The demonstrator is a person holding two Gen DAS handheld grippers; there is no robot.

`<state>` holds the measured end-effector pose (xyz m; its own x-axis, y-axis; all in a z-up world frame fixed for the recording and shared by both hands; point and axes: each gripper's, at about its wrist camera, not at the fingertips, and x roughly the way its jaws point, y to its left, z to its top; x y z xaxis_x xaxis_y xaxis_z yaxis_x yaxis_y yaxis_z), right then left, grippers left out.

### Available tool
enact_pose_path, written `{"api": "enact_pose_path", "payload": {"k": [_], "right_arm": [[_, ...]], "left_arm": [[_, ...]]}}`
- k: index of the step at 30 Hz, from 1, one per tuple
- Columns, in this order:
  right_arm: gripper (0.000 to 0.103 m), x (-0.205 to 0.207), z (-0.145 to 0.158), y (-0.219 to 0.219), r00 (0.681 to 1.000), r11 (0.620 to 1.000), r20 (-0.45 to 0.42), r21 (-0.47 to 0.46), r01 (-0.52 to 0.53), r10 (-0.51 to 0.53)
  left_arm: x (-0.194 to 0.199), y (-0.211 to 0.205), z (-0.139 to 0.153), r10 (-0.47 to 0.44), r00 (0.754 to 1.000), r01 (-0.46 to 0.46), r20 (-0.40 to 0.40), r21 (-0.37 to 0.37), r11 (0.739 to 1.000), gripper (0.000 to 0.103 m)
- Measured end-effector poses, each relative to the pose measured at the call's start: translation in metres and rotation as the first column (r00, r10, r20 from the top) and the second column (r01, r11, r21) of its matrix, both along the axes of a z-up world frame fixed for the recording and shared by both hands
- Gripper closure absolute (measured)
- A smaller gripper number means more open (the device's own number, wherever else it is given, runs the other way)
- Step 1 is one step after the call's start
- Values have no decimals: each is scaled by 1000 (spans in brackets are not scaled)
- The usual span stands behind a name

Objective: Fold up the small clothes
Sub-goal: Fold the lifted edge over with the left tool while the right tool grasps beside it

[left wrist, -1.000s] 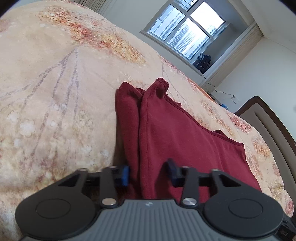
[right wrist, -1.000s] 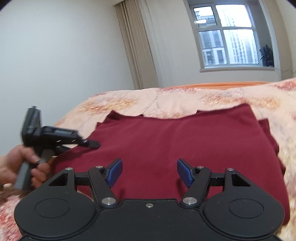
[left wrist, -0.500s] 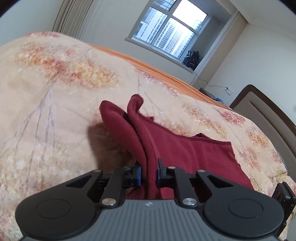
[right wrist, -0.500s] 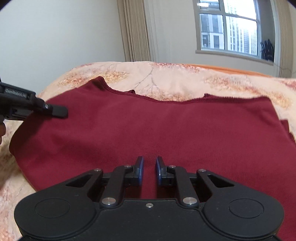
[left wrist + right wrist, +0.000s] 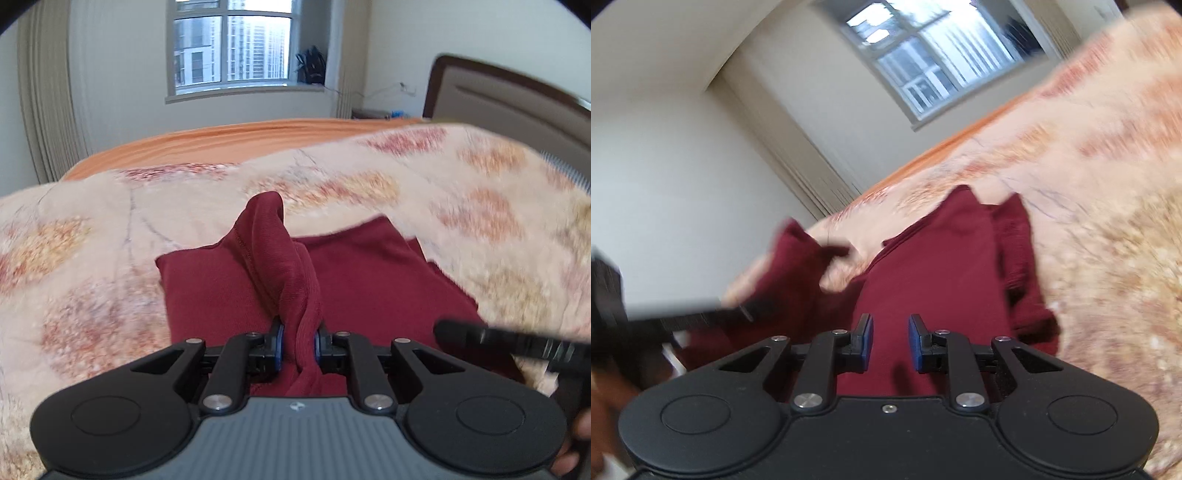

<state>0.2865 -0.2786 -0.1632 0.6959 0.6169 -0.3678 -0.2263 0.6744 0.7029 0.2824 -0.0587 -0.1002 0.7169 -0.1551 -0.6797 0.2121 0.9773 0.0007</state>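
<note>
- Dark red garment (image 5: 369,280): one, lying on the bed.
- Hand-held grippers: two, left gripper (image 5: 298,345) and right gripper (image 5: 891,342).
- Floral blanket (image 5: 92,266): one.
- Orange sheet (image 5: 221,142): one, at the far edge.
- Window (image 5: 231,44): one, far wall.
- Headboard (image 5: 509,99): one, far right.

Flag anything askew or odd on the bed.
Only the dark red knit garment: its left edge is bunched into an upright ridge, pinched in the left hand-held gripper. The rest lies flat on the floral blanket.
</note>
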Motion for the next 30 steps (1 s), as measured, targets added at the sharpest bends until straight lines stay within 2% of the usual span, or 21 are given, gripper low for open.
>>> {"api": "enact_pose_path", "payload": {"k": [2,4,6,7,9,12,16,19,20,21,23,24,27,30], "right_arm": [[74,17,-2,-7,998,994,-51,108,-31,36],[63,39,-8,-8,989,970,-119,236,-61,91],[59,53,-12,-7,981,941,-162,335,-51,111],[51,59,-14,-4,976,929,-182,368,-49,123],[47,73,-18,8,963,912,-221,406,-52,153],[44,86,-15,28,951,904,-238,419,-84,199],[25,97,-2,48,948,933,-238,337,-125,213],[20,106,2,59,942,954,-266,269,-130,204],[20,110,2,63,939,960,-280,247,-133,202],[26,113,2,67,934,964,-292,224,-142,206],[59,118,-1,74,924,964,-306,203,-172,230],[82,120,-3,74,920,960,-308,213,-180,241],[86,120,-5,70,922,948,-281,250,-198,267],[86,117,-3,69,925,945,-263,252,-207,273]], "left_arm": [[-3,-15,-8,-3,1000,3,10,38,999,88],[-8,-18,-12,8,1000,-9,20,44,999,88],[-11,-17,-12,12,999,-14,34,50,999,88],[-14,-14,-10,11,999,-13,38,54,998,88],[-16,-13,-8,-1,999,-2,39,70,998,88],[-17,-17,-10,-21,999,17,39,99,995,88],[-20,-22,-14,-43,998,37,48,118,992,88],[-23,-26,-18,-59,997,52,53,127,991,88],[-24,-27,-19,-62,996,55,56,126,991,88],[-25,-27,-20,-64,996,56,58,124,991,88],[-27,-26,-21,-67,996,58,66,122,991,88],[-28,-24,-20,-62,995,52,75,119,992,87],[-38,-15,-12,-48,994,38,99,96,995,85],[-63,-5,2,-61,987,51,151,67,996,80]]}}
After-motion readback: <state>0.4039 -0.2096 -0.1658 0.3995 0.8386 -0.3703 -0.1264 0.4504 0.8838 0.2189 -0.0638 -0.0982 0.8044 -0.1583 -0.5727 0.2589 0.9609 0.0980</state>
